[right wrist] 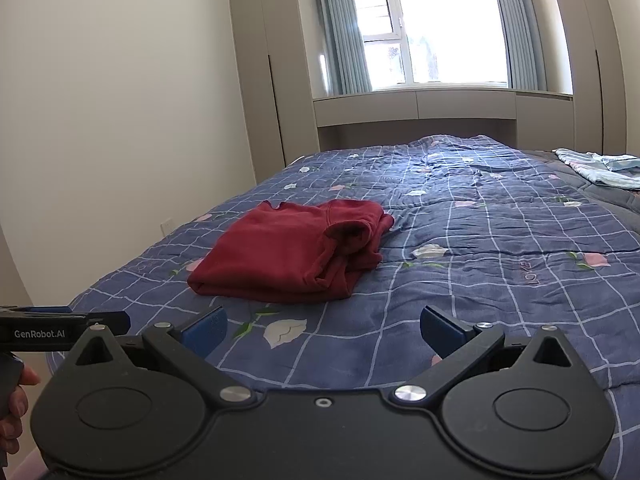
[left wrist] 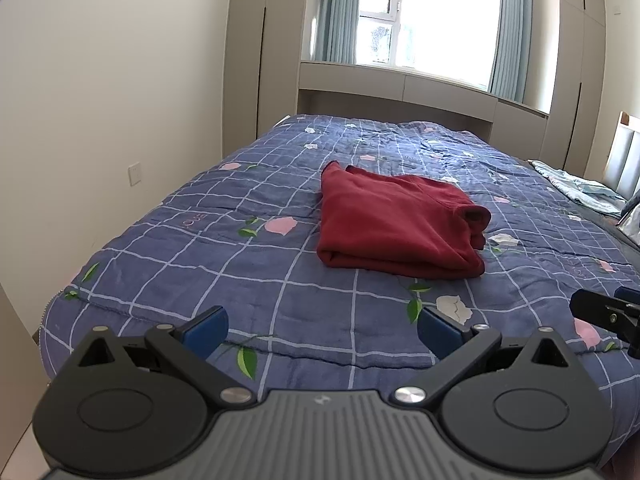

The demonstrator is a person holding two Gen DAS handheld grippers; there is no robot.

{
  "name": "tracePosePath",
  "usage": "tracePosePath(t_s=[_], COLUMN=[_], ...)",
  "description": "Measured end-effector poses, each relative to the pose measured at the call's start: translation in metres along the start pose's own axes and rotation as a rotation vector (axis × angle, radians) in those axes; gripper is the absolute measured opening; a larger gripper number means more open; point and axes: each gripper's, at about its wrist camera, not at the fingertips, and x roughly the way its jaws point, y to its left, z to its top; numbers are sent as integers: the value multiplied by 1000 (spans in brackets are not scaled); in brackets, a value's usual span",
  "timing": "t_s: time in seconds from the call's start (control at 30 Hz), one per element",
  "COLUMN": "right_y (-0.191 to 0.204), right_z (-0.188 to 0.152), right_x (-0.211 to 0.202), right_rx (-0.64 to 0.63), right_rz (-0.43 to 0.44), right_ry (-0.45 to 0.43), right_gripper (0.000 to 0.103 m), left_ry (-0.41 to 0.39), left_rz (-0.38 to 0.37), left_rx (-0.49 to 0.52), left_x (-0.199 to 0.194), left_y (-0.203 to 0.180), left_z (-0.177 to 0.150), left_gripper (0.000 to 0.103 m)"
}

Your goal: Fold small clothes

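Left gripper (left wrist: pixel 322 332): blue pads spread wide, holding nothing, hovering over the near edge of the quilt (left wrist: pixel 180 256)
Right gripper (right wrist: pixel 322 330): equally wide open and empty, just beside the left one
Red garment (left wrist: pixel 396 222): lay folded into a compact stack on the quilt, well ahead of both sets of fingers, touching neither
Step in hand: folding looked finished, both tools clear of the cloth
Next move: judged to call for either tidying the loose cuff on the stack's right side or fetching the pale blue cloth (right wrist: pixel 600 168) at the far right
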Motion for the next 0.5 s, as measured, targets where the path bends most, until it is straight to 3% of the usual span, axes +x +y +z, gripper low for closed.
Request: tracePosePath(t_s=[0.3,0.5], right_y=[-1,-1], right_z=[-1,-2], right_x=[2,2], right_rx=[1,2], right_rz=[0,-1], right_ry=[5,7], right_gripper=[102,102], left_ry=[22,16], left_rz=[39,65], left_rx=[-18,25], left_x=[2,1], left_y=[-1,-6], left_z=[1,1], left_gripper=[103,103])
